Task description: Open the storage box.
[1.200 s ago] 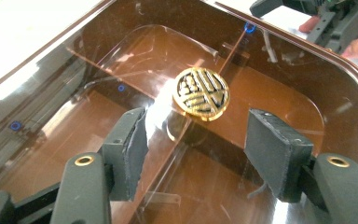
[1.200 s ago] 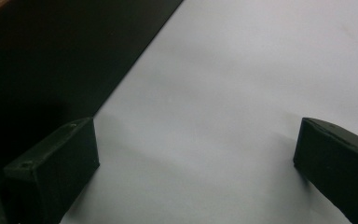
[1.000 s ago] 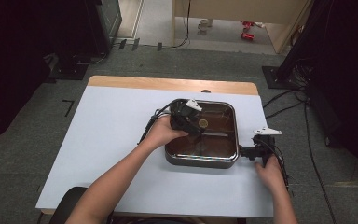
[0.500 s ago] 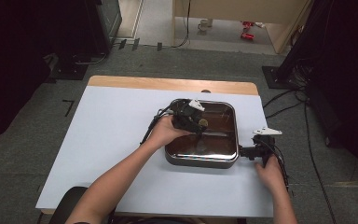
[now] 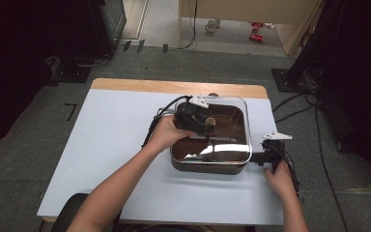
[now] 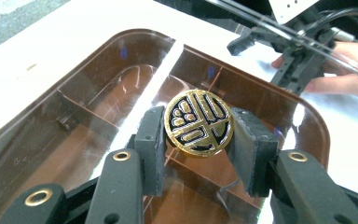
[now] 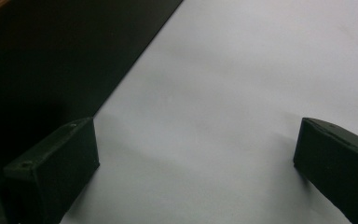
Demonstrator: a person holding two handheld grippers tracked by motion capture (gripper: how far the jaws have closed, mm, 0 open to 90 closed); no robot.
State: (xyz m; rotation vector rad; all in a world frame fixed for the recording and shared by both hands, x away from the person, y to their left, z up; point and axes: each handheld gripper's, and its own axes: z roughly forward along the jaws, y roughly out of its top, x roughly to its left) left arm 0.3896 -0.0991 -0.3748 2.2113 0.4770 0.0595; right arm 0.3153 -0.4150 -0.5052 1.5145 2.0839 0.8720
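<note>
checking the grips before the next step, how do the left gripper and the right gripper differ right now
The left gripper is shut on the round gold-and-black lid knob; the right gripper stands open with nothing but white tabletop between its jaws. The left gripper hangs over the brown square electric pan, holding its clear glass lid; the right gripper sits at table level beside the pan's right side. Both have black padded jaws.

High view overlooks the table point(image 5: 101, 145) from above — tool views sit close, low.
</note>
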